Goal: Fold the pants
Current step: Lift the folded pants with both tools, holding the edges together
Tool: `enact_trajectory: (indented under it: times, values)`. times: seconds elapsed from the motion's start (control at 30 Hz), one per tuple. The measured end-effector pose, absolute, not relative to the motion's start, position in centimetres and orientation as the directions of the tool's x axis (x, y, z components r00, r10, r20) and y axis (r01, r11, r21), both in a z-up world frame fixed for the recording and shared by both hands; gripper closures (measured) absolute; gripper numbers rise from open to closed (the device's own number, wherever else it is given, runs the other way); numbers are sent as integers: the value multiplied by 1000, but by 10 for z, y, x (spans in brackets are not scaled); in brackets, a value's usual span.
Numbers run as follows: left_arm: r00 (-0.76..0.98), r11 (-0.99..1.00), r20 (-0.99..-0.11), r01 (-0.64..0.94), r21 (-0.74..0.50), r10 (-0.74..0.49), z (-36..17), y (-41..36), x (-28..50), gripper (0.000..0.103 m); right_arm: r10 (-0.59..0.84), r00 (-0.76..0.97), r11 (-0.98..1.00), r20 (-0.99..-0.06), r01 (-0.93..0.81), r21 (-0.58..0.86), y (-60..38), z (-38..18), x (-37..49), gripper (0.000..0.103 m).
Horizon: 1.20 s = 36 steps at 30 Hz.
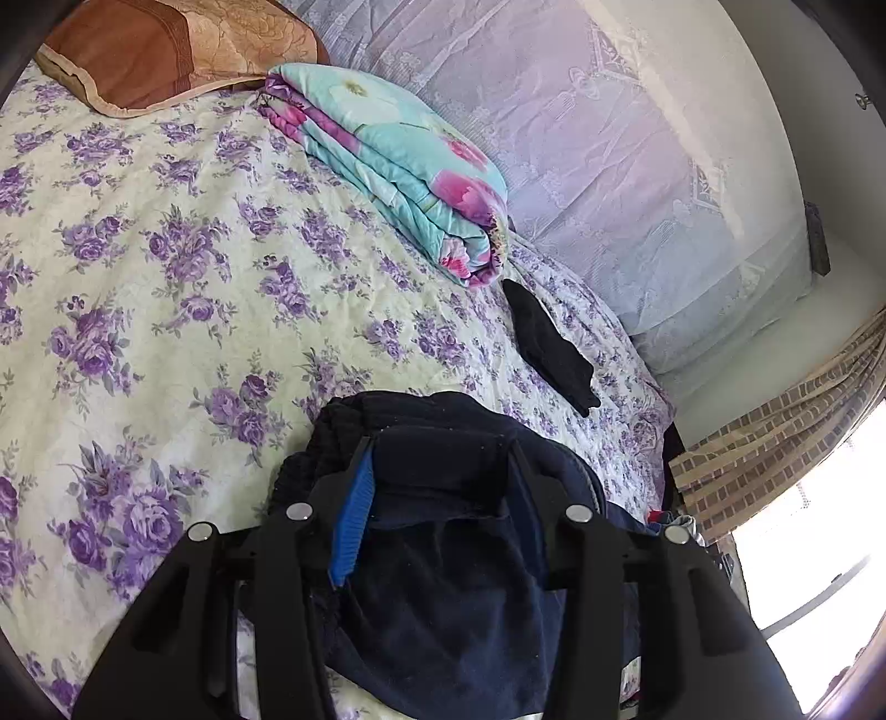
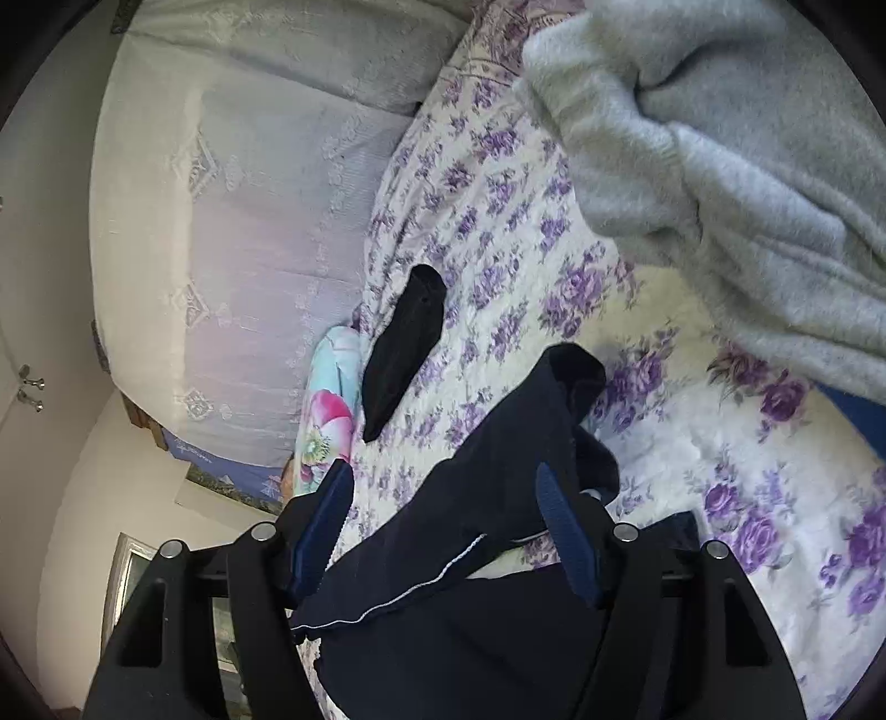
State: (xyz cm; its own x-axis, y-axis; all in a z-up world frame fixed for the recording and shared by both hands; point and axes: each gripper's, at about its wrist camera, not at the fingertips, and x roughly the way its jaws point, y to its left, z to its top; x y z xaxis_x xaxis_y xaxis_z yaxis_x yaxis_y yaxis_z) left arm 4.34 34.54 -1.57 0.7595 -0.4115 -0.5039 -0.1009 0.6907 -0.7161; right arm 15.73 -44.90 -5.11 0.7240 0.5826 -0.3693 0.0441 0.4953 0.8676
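- Where the left wrist view looks along its fingers, the left tool (image 1: 443, 443) is seen in the lower middle of the frame, its jaws partly apart with a thick bunch of the navy pants (image 1: 443, 581) filling the gap between them; the blue pad of the left finger lies against the cloth, so the pants are held.
- In that view the pants hang over and between the fingers, from mid-frame down to the bottom edge, above the flowered bedspread (image 1: 166, 277).
- In the right wrist view the right tool (image 2: 443, 476) is seen with its jaws standing wide; the pants (image 2: 470, 526) lie draped across the gap, a white-stitched hem running in front of the fingers, and whether the pads press on the cloth cannot be told.
- A black sock (image 1: 548, 349) is seen on the bed beyond the pants, right of centre.
- A folded turquoise quilt (image 1: 398, 166) lies further up, beside a brown pillow (image 1: 166, 50) at upper left.
- A grey sleeve (image 2: 720, 166) fills the upper right of the right wrist view.
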Motion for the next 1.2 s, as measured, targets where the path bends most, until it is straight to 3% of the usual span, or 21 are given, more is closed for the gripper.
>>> enact_trajectory:
  times: [0.07, 0.23, 0.43, 0.5, 0.53, 0.63, 0.7, 0.8, 0.9, 0.97, 1.13, 1.2]
  values:
    - [755, 681, -504, -105, -725, -419, -19, 347, 43, 59, 534, 730, 528, -427, 106, 842, -439, -54, 151, 34]
    - [752, 665, -497, -106, -739, -433, -25, 352, 47, 59, 542, 719, 512, -435, 128, 849, -426, -72, 124, 36]
    - [754, 662, -498, -113, -741, -429, -19, 352, 55, 59, 555, 704, 455, -443, 190, 870, -416, -101, 155, 59]
    - [752, 660, -502, -119, -742, -428, -16, 354, 60, 59, 562, 697, 422, -445, 220, 879, -414, -109, 174, 73]
    - [751, 657, -503, -123, -744, -428, -13, 356, 65, 59, 557, 699, 424, -448, 225, 877, -412, -109, 183, 87]
    - [752, 671, -510, -124, -731, -417, 5, 357, 82, 59, 554, 729, 425, -403, 170, 889, -413, -84, 201, 90]
    - [760, 690, -514, -121, -714, -398, 21, 357, 92, 59, 539, 770, 469, -341, 62, 881, -415, -38, 209, 90]
    - [794, 683, -460, -79, -726, -398, 52, 359, 100, 59, 529, 803, 520, -273, -52, 853, -414, 23, 204, 90]
    - [825, 665, -381, -10, -747, -416, 69, 362, 83, 68, 531, 818, 572, -223, -151, 806, -417, 60, 170, 91]
    - [829, 657, -357, 16, -754, -430, 64, 365, 58, 68, 533, 814, 591, -231, -163, 790, -425, 55, 131, 91]
    - [736, 627, -475, -88, -774, -482, 4, 353, 25, 68, 534, 770, 566, -350, -18, 824, -438, -37, 57, 90]
    - [702, 614, -483, -82, -785, -523, -5, 335, 22, 68, 539, 759, 528, -365, 33, 849, -442, -68, 47, 90]
